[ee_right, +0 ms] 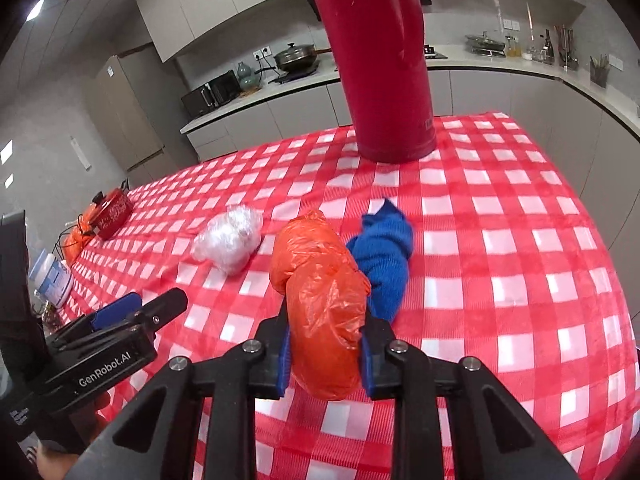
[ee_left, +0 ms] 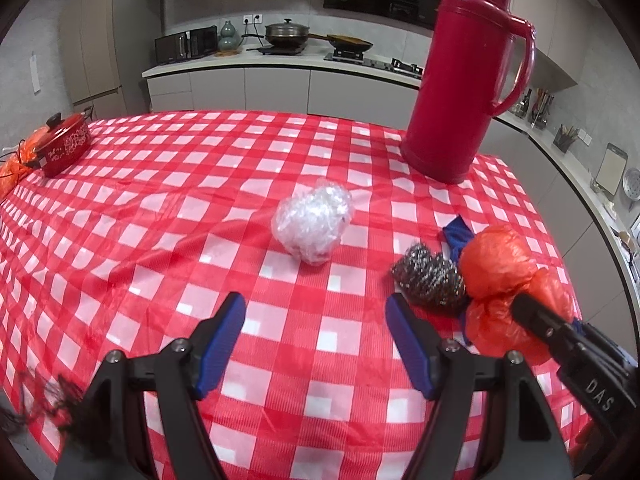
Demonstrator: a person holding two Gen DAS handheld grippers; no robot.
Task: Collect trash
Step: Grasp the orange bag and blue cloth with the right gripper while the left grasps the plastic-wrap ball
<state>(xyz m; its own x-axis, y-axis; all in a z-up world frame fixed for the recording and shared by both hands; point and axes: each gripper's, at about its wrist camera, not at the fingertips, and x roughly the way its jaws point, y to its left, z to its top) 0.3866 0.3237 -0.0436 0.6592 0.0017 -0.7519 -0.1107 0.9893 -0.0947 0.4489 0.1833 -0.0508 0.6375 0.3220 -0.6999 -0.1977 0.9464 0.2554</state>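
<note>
Trash on a kitchen table: a crumpled orange plastic bag (ee_right: 324, 304) sits clamped between the blue pads of the right gripper (ee_right: 325, 354), whose jaws are closed in on its lower half while the upper end bulges free ahead of them. Whether the bag is lifted clear of the red-and-white checked tablecloth (ee_right: 500, 248) or resting on it cannot be told from either view.

The left gripper (ee_left: 316, 344) hangs over the cloth with its jaws spread wide and nothing between them, pointed toward a ball of clear plastic wrap (ee_left: 313, 224) that lies a little way ahead, apart from everything else.

Judged from how things lie, the collecting looks to be in its early part: one piece is in hand, none is seen deposited, and no bin or trash bag shows in either picture. The clear wrap is untouched. Just beside the orange bag lie a steel wool scrubber (ee_left: 430, 278) and a bunched blue cloth (ee_right: 386, 256); whether these count as trash is a guess.

Farther back a tall red thermos (ee_left: 468, 80) stands upright near the far edge of the table, and a small red lidded pot (ee_left: 66, 144) sits at the far left corner. A white plastic bottle (ee_right: 52, 276) shows at the left edge of the right wrist view.
</note>
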